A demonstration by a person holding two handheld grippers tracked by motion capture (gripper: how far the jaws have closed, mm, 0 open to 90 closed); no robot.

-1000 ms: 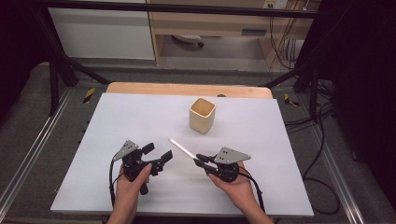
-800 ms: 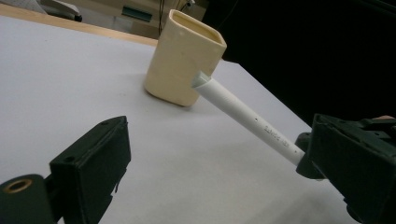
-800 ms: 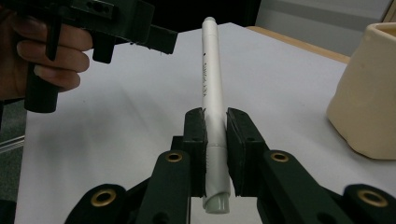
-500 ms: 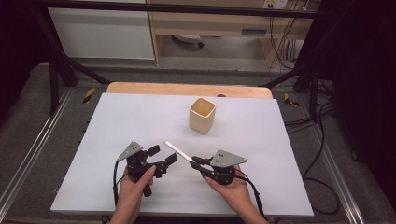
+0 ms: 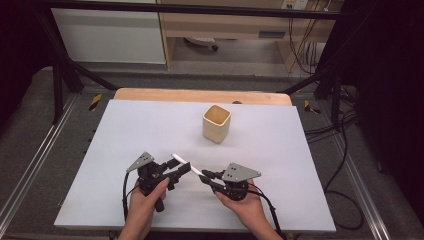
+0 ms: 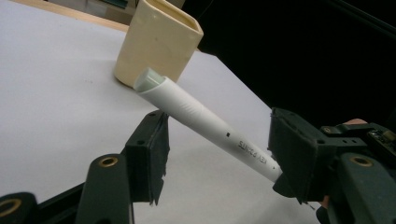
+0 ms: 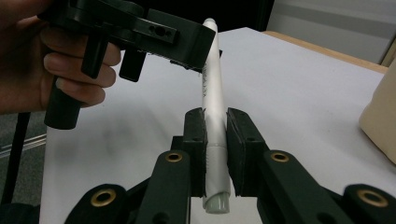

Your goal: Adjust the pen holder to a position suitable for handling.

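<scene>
My right gripper [image 7: 215, 135] is shut on a white pen [image 7: 211, 79] near its capped end, seen also in the high view as the right gripper [image 5: 205, 176] and pen [image 5: 185, 162]. The pen slants up and to the left, above the white table. My left gripper [image 5: 182, 169] stands around the pen's far part. In the left gripper view the left gripper [image 6: 219, 158] has just been closing, with the pen [image 6: 201, 116] crossing the gap between its pads, which still stand apart. A cream square cup [image 5: 216, 123] stands upright behind both grippers, cup [image 6: 156, 44].
The white tabletop [image 5: 300, 165] has a wooden strip [image 5: 200, 95] along its far edge. Black frame bars and cables [image 5: 340, 150] lie off the right side. Metal rails run along the floor on both sides.
The right gripper has carried the pen a little to the left, so its far part now lies between the left gripper's jaws. Those jaws have narrowed.
</scene>
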